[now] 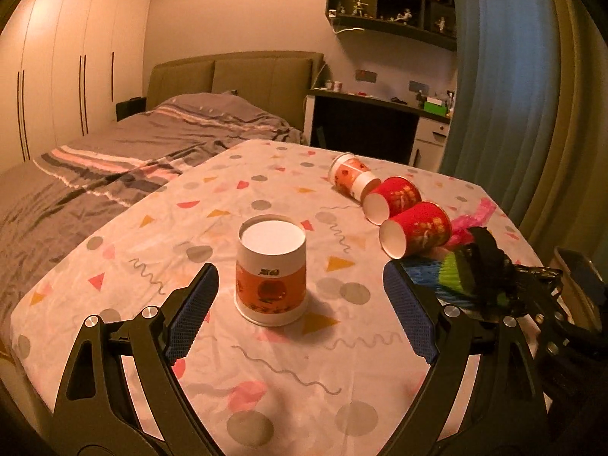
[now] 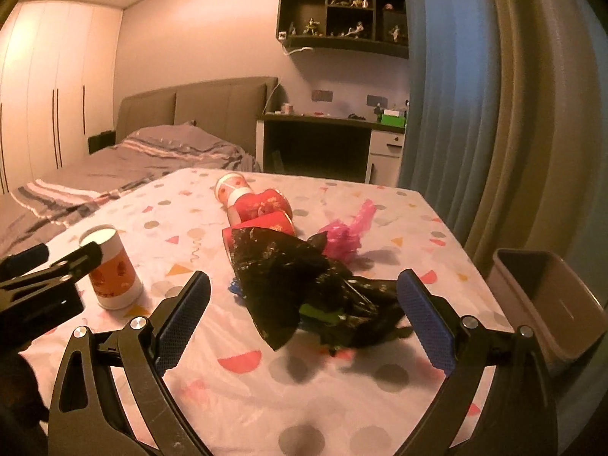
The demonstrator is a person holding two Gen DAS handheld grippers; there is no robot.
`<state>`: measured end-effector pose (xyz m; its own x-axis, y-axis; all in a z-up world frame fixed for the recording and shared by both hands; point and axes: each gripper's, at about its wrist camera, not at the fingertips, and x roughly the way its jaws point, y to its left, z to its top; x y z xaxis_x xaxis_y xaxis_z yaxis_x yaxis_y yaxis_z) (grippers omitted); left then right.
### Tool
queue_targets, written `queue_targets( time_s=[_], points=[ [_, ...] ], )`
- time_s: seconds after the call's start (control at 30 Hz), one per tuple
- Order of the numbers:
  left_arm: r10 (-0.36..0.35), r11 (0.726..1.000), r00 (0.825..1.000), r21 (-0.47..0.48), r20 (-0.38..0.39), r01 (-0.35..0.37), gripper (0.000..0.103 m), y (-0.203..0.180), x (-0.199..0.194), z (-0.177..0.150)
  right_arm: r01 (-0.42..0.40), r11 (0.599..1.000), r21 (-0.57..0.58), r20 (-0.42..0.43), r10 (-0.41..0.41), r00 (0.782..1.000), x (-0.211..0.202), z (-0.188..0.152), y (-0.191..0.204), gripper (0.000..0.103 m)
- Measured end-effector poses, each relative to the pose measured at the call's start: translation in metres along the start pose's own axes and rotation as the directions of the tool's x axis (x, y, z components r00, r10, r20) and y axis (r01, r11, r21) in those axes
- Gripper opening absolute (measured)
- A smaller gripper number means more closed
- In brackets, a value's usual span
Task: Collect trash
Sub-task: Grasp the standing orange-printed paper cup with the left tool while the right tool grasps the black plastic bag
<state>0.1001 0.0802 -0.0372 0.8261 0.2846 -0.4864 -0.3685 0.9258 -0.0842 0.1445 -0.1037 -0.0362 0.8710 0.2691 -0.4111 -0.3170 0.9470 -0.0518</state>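
An upside-down orange-and-white paper cup (image 1: 271,271) stands on the patterned tablecloth (image 1: 266,380), just ahead of my open left gripper (image 1: 300,285), between its fingers' line but apart from both. It also shows in the right wrist view (image 2: 110,271). Three cups lie on their sides further back: one white-orange (image 1: 351,176) and two red (image 1: 397,197) (image 1: 418,228). A crumpled black plastic bag (image 2: 304,285) lies ahead of my open, empty right gripper (image 2: 304,296). A pink bag (image 2: 347,233) lies behind it.
A grey bin (image 2: 547,296) stands off the table's right edge. A bed (image 1: 114,159) is left of the table, a desk (image 1: 380,114) behind, a blue curtain (image 1: 501,76) at right. Blue and green scraps (image 1: 437,273) lie by the black bag.
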Motion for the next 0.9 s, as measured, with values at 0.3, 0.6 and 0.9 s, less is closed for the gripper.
queue_targets(
  time_s=[0.3, 0.6, 0.9],
  points=[
    [-0.003, 1.000, 1.000, -0.009, -0.013, 0.003, 0.087, 0.012, 0.011, -0.001, 0.021, 0.999, -0.037, -0.051, -0.023, 0.998, 0.030, 0.004, 0.016, 0.092],
    [-0.024, 1.000, 1.000, -0.018, -0.019, 0.023, 0.087, 0.030, 0.020, 0.000, 0.041, 0.996, -0.084, -0.119, -0.050, 0.992, 0.056, 0.002, 0.026, 0.061],
    [-0.043, 0.999, 0.998, -0.012, -0.046, 0.042, 0.087, 0.033, 0.038, 0.003, 0.028, 0.996, -0.091, -0.127, -0.039, 0.991, 0.053, -0.001, 0.020, 0.008]
  ],
)
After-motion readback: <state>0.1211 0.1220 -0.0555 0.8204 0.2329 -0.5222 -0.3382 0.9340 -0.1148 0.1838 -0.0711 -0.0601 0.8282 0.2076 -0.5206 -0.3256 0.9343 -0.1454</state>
